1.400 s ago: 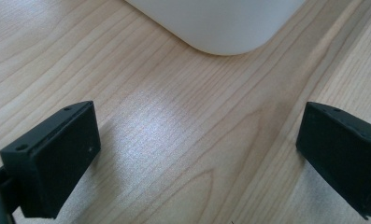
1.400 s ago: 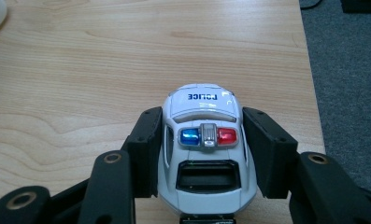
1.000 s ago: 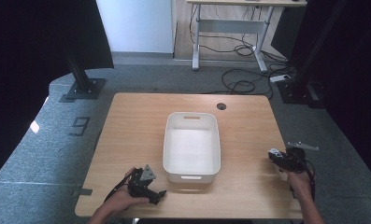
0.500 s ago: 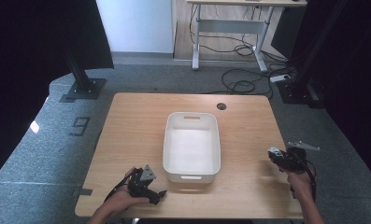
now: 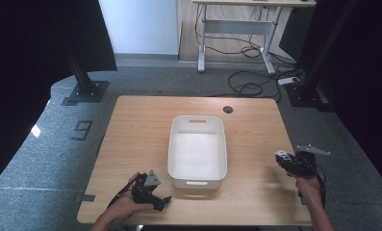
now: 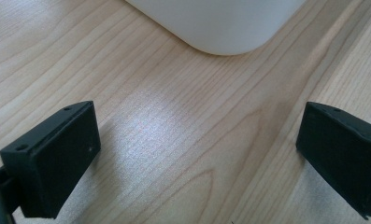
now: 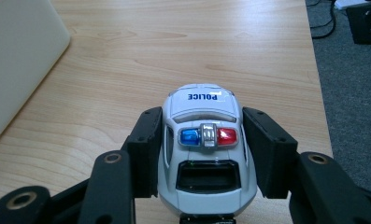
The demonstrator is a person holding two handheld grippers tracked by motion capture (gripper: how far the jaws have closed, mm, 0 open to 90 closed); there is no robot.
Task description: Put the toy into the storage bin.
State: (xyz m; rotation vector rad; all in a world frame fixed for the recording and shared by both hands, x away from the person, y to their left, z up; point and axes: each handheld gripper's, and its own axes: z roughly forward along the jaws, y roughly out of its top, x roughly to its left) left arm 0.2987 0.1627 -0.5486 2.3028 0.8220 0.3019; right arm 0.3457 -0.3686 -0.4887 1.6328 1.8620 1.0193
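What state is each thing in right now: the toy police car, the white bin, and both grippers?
Toy police car: clamped by its sides between the right gripper's jaws, roof up, above the table's right edge.
White bin: upright at mid-table, empty.
Right gripper: shut on the car.
Left gripper: jaws wide open, nothing between them, low over bare wood beside the bin's near corner.
Table: bears the bin.

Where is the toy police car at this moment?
The toy police car sits clamped between the jaws of the right hand-held gripper, near the table's right edge, to the right of the white bin.
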